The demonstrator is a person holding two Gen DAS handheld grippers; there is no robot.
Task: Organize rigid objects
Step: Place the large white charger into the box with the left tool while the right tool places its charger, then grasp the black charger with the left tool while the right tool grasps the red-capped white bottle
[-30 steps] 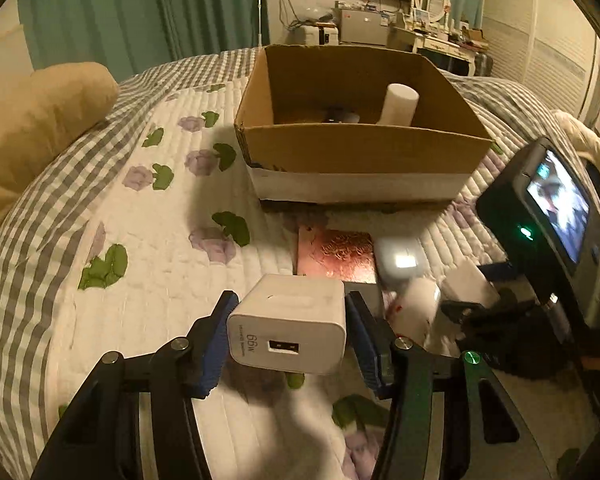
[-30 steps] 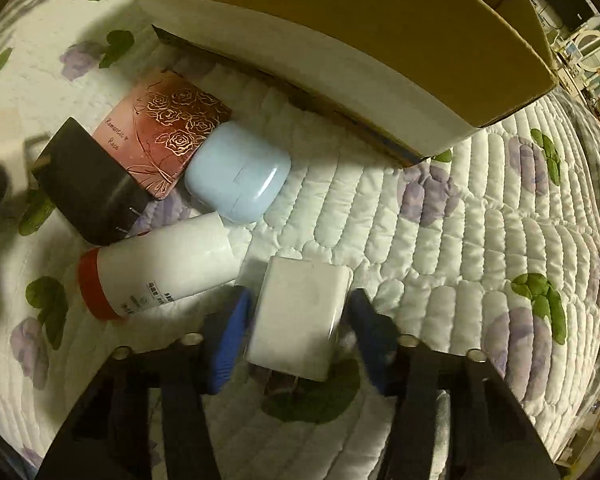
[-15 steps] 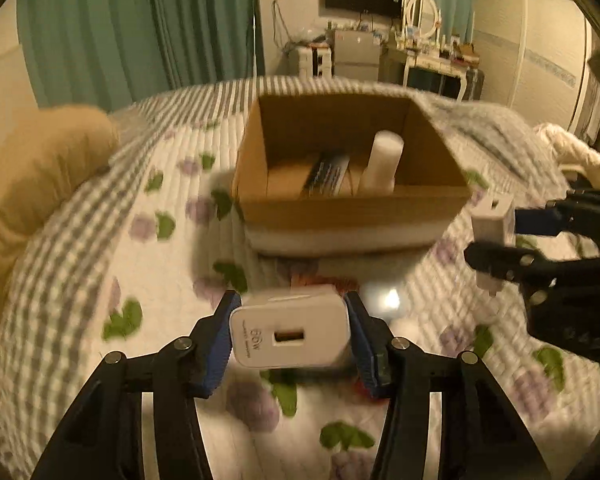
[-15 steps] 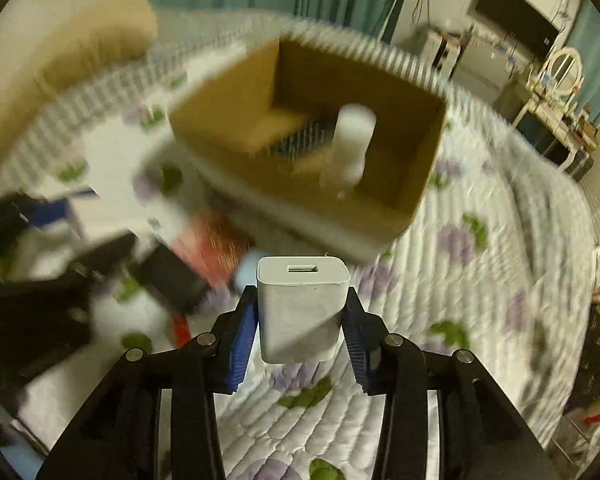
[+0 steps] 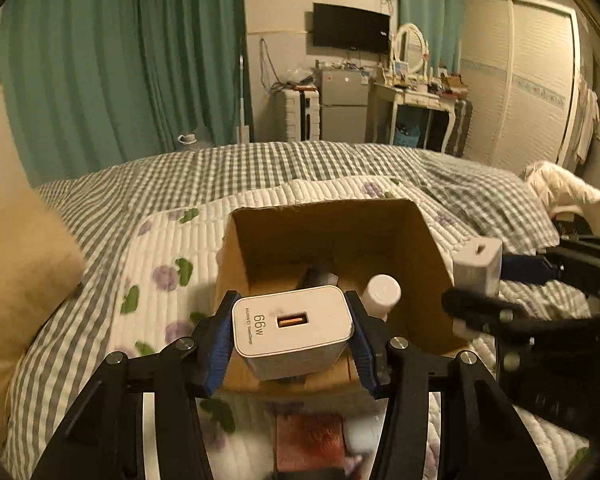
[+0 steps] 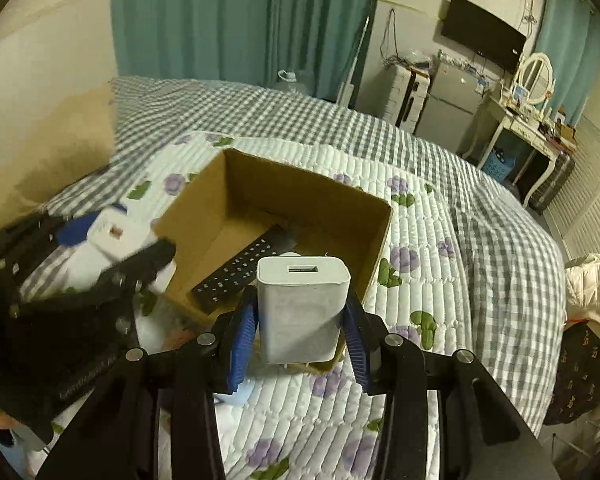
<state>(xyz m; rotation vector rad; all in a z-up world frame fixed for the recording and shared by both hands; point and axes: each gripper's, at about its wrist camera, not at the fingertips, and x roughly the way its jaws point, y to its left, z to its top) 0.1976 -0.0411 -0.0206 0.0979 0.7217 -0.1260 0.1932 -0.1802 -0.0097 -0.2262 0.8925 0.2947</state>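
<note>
Gripping a white 66W wall charger (image 5: 292, 330) across its flat sides, left gripper (image 5: 292, 338) holds firm; right gripper (image 6: 302, 318) likewise clamps a plain white charger block (image 6: 302, 312). Both appear rigid, smooth, likely slippery; brown cardboard box (image 5: 428, 236) near.

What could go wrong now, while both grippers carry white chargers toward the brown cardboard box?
The left gripper and right gripper converge on one brown cardboard box, so they might collide. The white 66W charger and plain white charger could knock over the upright white bottle or land on the black remote control.
</note>
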